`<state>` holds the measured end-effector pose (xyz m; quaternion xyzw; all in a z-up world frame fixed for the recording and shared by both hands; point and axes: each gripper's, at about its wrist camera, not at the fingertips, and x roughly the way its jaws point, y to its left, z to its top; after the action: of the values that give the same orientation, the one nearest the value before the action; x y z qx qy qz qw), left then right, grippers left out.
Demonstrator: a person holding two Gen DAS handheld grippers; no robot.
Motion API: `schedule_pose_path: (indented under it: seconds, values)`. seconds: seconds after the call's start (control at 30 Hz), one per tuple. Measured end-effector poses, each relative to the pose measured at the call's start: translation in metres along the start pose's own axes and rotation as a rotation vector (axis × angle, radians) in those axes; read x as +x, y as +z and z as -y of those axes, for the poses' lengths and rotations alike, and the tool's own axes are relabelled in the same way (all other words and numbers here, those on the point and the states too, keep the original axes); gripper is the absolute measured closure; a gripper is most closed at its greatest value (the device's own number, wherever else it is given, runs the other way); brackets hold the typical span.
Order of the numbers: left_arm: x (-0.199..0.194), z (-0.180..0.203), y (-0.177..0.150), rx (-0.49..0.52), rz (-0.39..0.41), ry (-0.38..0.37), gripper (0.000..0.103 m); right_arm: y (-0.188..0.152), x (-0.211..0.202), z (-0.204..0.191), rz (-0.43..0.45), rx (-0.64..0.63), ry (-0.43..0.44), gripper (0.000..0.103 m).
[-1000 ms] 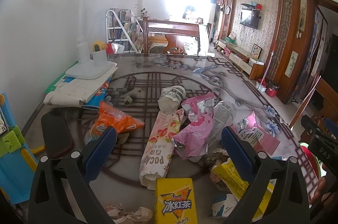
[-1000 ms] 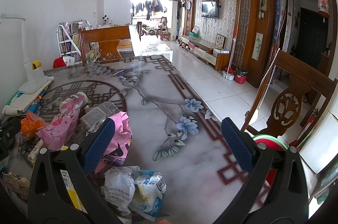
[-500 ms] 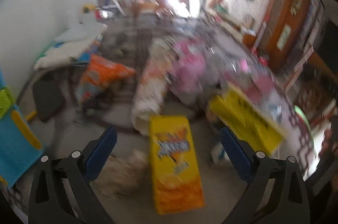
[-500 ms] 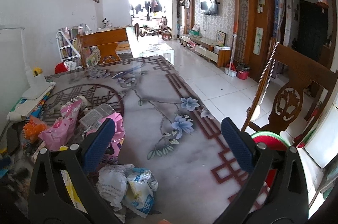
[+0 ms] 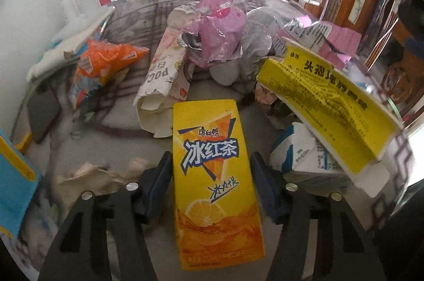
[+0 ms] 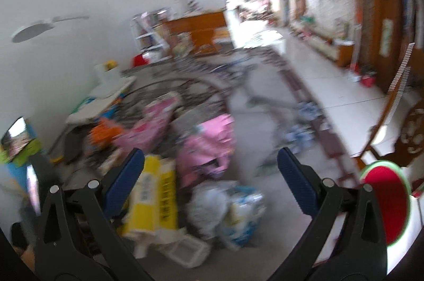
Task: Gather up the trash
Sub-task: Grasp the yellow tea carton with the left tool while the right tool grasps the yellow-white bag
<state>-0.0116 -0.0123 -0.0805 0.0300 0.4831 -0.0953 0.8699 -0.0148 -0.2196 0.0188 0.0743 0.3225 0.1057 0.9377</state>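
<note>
L gripper (image 5: pixel 210 169) jaws just been closing round the yellow tea carton (image 5: pixel 212 169), not pinching yet: squeeze mid-body. R gripper (image 6: pixel 210 172) wide, empty.

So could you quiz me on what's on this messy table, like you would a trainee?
1. What lies between the fingers of the left gripper? A) yellow tea carton B) pink bag C) white lamp
2. True or false: the right gripper is clamped on a piece of trash.
3. Fill in: the crumpled snack bag left of the long paper box is ___.
Key: 1 A; the jaws have just been closing around it. 2 False; it is open and empty. 3 Orange.
</note>
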Motion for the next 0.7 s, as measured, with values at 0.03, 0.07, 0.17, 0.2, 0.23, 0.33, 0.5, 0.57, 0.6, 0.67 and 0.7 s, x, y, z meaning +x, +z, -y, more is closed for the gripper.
schedule_pose_path:
  seconds: [0.03,0.07,0.17,0.2,0.23,0.33,0.5,0.57,0.6,0.67,0.7]
  values:
    - [0.000,-0.003,0.000,-0.020,0.002,-0.013,0.047,-0.001,0.003,-0.005,-0.026,-0.002,0.042,0.010]
    - [-0.001,-0.006,0.000,-0.039,0.007,-0.022,0.047,-0.003,0.008,-0.011,-0.061,-0.006,0.080,0.018]
    - [-0.008,-0.010,0.001,-0.077,0.042,-0.029,0.047,-0.006,0.022,-0.024,-0.136,-0.020,0.128,0.035]
    - [-0.008,-0.010,0.002,-0.080,0.049,-0.029,0.047,-0.009,0.028,-0.028,-0.172,-0.016,0.147,0.041]
    - [-0.009,-0.009,0.002,-0.082,0.053,-0.030,0.047,-0.011,0.033,-0.031,-0.203,-0.007,0.159,0.043]
    - [-0.007,-0.011,0.003,-0.090,0.048,-0.041,0.047,-0.018,0.046,-0.027,-0.285,0.051,0.201,0.045]
    - [-0.007,-0.011,0.004,-0.094,0.053,-0.046,0.047,-0.027,0.064,-0.017,-0.369,0.135,0.208,0.044]
    - [-0.007,-0.013,0.005,-0.098,0.054,-0.046,0.047,-0.030,0.069,-0.016,-0.391,0.148,0.210,0.044]
    - [-0.007,-0.015,0.005,-0.102,0.055,-0.047,0.047,-0.030,0.068,-0.016,-0.394,0.145,0.217,0.047]
    - [-0.008,-0.016,0.005,-0.106,0.062,-0.045,0.047,-0.030,0.066,-0.021,-0.381,0.112,0.221,0.057]
    - [-0.009,-0.016,0.005,-0.108,0.069,-0.042,0.047,-0.028,0.063,-0.023,-0.366,0.089,0.219,0.058]
